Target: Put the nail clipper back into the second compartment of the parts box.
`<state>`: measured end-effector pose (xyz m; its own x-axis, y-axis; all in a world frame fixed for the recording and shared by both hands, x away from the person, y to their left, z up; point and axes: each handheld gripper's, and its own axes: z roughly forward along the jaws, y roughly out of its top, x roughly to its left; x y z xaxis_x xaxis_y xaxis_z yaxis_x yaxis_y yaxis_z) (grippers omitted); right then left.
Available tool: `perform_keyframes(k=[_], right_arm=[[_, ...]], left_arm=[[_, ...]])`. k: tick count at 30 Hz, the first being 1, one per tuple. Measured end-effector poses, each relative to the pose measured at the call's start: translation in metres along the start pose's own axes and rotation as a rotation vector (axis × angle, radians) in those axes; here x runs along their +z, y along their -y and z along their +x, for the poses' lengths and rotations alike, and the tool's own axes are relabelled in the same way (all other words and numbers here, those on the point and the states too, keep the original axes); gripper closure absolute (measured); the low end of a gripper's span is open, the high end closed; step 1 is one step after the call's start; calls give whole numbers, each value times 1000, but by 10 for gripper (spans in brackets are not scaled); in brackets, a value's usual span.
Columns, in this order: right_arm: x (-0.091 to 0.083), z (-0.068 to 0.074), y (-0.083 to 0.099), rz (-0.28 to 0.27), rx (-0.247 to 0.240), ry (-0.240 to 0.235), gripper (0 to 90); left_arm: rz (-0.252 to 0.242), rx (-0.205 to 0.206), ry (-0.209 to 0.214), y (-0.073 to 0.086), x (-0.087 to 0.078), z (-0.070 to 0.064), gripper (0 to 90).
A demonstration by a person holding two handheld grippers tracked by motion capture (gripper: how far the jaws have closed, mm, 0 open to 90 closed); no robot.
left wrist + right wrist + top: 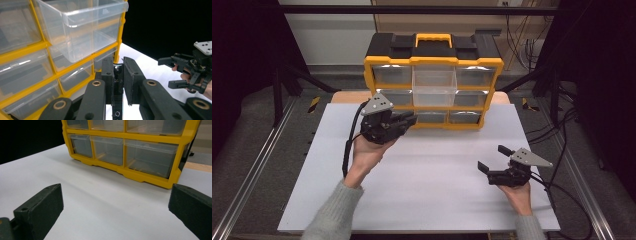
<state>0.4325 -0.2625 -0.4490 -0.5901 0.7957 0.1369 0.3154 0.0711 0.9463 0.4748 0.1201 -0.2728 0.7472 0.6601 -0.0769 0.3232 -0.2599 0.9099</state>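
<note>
A yellow and black drawer cabinet (383, 61) stands at the back of the white table (427, 185). Its clear top middle drawer (434, 80) is pulled out, and it looms large in the left gripper view as the drawer (82, 22). My left gripper (411, 120) sits just in front of the cabinet's lower left drawers, with its jaws drawn together. Up close, the left gripper (118, 63) has a narrow slit between its pads and nothing clearly held. My right gripper (493, 157) rests low at the table's right, open and empty, facing the cabinet (147, 177).
Black frame posts and cables flank the table on both sides. Open white tabletop lies between the two grippers and toward the front edge. The left gripper view catches my right gripper (171, 72) farther off, in a hand.
</note>
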Motion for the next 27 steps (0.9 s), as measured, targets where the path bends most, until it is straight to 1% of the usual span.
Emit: perform_keyframes(k=[1, 5, 13, 21, 25, 27], right_arm=[[0, 0, 0, 0, 0, 0, 3], [0, 0, 0, -2, -2, -1, 3], [0, 0, 0, -3, -4, -1, 3], [0, 0, 0, -2, -3, -2, 3], [0, 0, 0, -3, -4, -3, 3], [0, 0, 0, -4, -4, -3, 3]], left_arm=[[0, 0, 0, 0, 0, 0, 790], [-16, -3, 1, -9, -1, 0, 790], [-28, -4, -1, -22, 0, 2, 790], [-46, 9, -12, -39, -2, 1, 790], [-48, 15, -18, -48, 1, 1, 790], [-50, 16, -19, -49, 1, 1, 790]])
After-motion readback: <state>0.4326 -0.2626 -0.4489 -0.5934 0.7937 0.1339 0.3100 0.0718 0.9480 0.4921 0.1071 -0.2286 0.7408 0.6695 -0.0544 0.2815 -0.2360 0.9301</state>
